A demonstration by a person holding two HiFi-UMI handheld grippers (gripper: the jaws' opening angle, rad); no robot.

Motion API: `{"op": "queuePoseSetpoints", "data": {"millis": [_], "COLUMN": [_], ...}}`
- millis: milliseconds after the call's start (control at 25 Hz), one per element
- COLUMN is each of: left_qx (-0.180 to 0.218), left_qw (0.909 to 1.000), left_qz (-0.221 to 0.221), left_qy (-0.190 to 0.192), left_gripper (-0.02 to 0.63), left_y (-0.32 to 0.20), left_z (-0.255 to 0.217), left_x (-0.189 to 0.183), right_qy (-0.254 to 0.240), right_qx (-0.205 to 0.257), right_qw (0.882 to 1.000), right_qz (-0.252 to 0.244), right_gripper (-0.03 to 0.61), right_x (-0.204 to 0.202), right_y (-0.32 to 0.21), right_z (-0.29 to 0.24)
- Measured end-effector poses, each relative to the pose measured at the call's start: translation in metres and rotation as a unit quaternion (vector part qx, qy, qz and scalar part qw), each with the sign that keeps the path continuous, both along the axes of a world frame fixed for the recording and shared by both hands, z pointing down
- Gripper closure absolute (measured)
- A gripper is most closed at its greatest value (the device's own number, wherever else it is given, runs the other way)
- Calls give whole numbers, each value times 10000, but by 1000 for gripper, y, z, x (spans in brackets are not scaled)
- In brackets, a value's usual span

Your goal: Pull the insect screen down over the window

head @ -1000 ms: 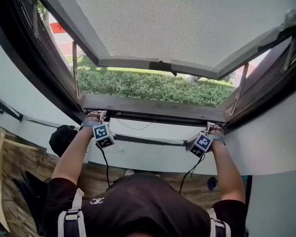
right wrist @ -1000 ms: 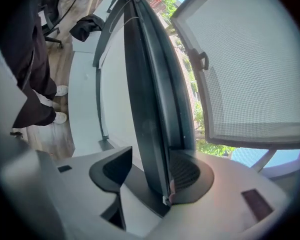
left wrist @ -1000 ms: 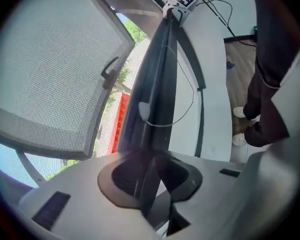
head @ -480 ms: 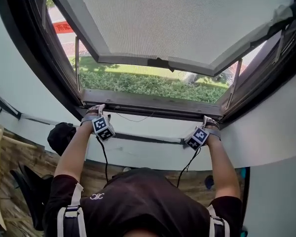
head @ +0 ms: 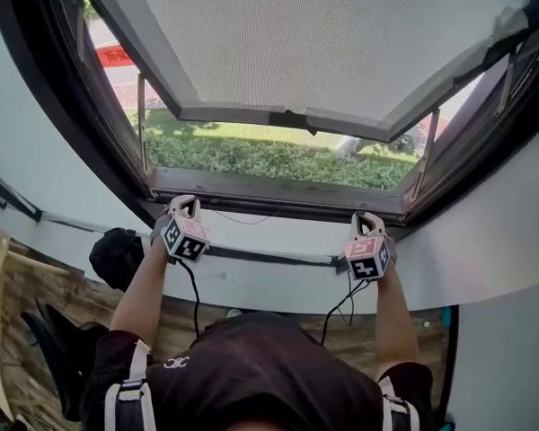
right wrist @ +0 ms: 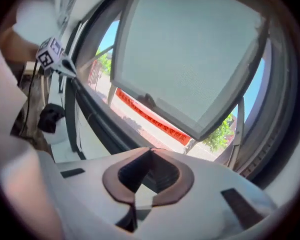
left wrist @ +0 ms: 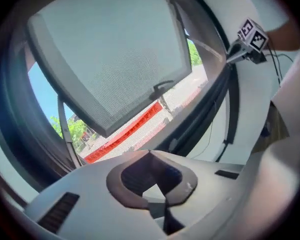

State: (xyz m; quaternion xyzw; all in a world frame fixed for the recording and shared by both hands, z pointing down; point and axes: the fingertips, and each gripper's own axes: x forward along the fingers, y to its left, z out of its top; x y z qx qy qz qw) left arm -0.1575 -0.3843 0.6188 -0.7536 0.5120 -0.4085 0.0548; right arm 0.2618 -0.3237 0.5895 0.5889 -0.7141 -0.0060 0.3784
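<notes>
The window's grey, mesh-textured panel [head: 341, 52] hangs in its frame, tilted outward at the bottom, with a dark handle [head: 292, 118] at the middle of its lower edge. Both grippers are held just below the dark bottom window frame [head: 278, 197], well under that handle. My left gripper [head: 187, 205] is at the frame's left end, my right gripper [head: 368, 219] at its right end. Both have just been closing and are now shut with nothing between the jaws [left wrist: 151, 155] [right wrist: 151, 151]. Each gripper view looks up at the panel.
A white wall with a dark horizontal rail [head: 260, 257] runs below the window. A black bag [head: 117, 254] lies on the wooden floor at left. Cables hang from both grippers. Outside are a hedge [head: 269, 158] and a red banner [left wrist: 125, 134].
Both hands have lifted a little from the wall below the sill and rolled, so the marker cubes now face the head camera. The window panel has not moved.
</notes>
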Motion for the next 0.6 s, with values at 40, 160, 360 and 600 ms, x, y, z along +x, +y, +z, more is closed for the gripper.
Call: {"op": "queuePoseSetpoints", "data": {"millis": [40, 160, 360, 600], "left_qx": [69, 361, 835, 1414], "left_qw": [9995, 9913, 9676, 9446], "left_qz": [-118, -365, -584, -460], "left_qy": [285, 1212, 2312, 2928], "left_gripper": [600, 601, 601, 601], "left_y": [1, 4, 7, 18], "left_z": [-11, -49, -113, -176], "left_x": [4, 19, 37, 71], "right_qy": [-317, -1120, -1864, -2429], "right_qx": [56, 398, 1362, 2121], "right_qw": [9995, 9929, 9730, 9465], "right_qz": [6, -3, -21, -73], "right_gripper": [572, 572, 572, 574], "right_x": [-8, -35, -65, -94], "right_y": [0, -1, -5, -1], "right_z": [-6, -34, -100, -165]}}
